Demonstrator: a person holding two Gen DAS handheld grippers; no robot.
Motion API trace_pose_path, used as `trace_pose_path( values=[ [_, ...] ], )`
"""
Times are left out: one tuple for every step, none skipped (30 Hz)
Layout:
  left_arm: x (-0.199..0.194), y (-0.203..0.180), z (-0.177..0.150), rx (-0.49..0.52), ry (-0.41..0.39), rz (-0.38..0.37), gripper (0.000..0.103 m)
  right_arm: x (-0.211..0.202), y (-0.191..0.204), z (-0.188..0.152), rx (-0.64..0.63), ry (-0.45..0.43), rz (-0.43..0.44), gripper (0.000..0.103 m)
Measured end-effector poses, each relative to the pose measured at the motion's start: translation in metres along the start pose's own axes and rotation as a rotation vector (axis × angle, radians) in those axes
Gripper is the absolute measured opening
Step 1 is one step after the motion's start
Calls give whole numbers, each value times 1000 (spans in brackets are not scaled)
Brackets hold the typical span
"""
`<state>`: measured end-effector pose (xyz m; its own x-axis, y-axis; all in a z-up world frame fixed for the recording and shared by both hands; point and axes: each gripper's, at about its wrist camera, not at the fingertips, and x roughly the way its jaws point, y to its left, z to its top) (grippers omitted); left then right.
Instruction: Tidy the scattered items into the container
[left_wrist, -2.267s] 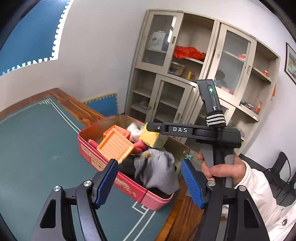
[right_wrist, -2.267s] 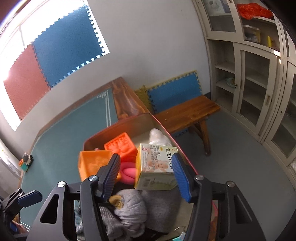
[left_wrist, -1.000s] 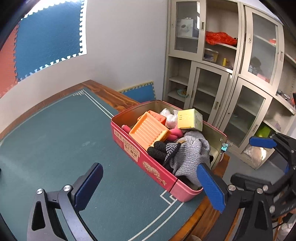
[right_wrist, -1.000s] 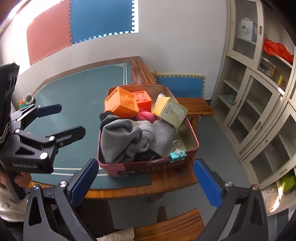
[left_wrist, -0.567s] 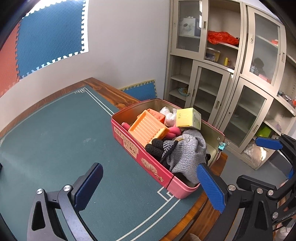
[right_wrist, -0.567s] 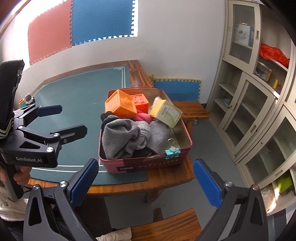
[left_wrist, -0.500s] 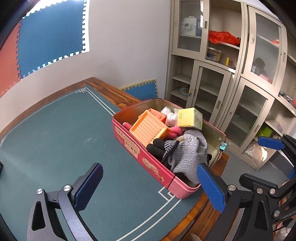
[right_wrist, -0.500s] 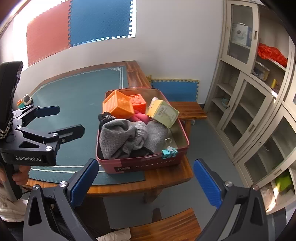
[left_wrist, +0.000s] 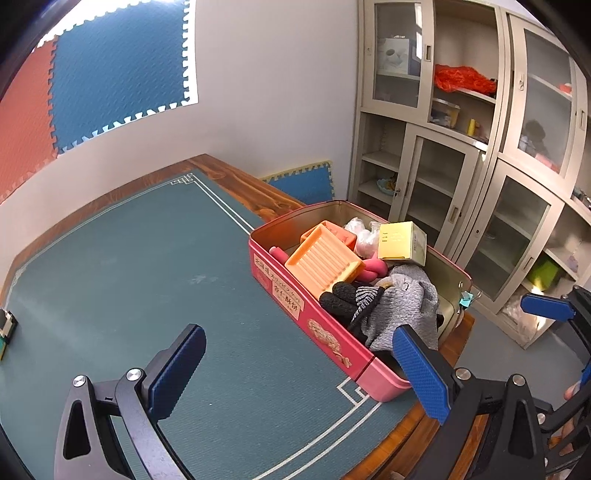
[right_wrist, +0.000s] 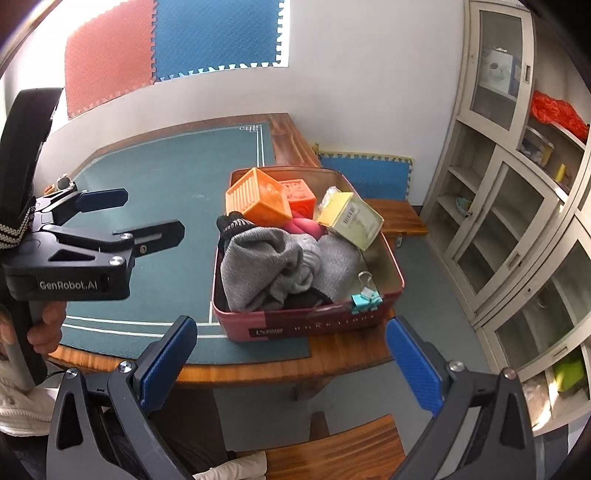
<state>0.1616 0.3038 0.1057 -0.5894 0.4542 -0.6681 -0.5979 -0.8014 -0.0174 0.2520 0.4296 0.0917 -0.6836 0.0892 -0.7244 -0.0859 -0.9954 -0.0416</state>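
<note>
The red tin box sits at the corner of the tabletop, on the green mat's edge, heaped full. Inside it, a grey knitted garment fills the near end, with a black glove tucked against it. Behind these lie an orange ridged block, a second orange block touching it, a pink soft piece between the blocks and the garment, and a yellow carton leaning tilted against the far side. A teal binder clip is clipped on the box's near rim.

The left gripper hangs above the green mat beside the box, its blue-padded jaws spread wide with nothing between them. The right gripper is held back from the tabletop edge, facing the box's short end, jaws likewise wide apart and holding nothing. In the right wrist view the left gripper shows side-on over the mat, well apart from the box. A wooden bench stands just beyond the tabletop, and beige glass-door cabinets line the wall
</note>
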Motion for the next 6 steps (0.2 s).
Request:
trace_pose_path(
  values=[
    [-1,0,0,1,-7,-2,102,1,1,0,0,1,2,102],
    [-1,0,-1,5,-11,1,102,2,2,1,0,2,3,102],
    [-1,0,-1,8,-16,4,102,3,2,1,1,3,3,102],
    [-1,-1,-1,13,-17,4,102,4,2,1,4,5,2,102],
    [-1,-1,-1,17,-19,4,102,5,2,1,7,5,2,102],
    [0,-1,-1,17,-16,-1,102,6,2,1,9,4,2,102]
  ],
)
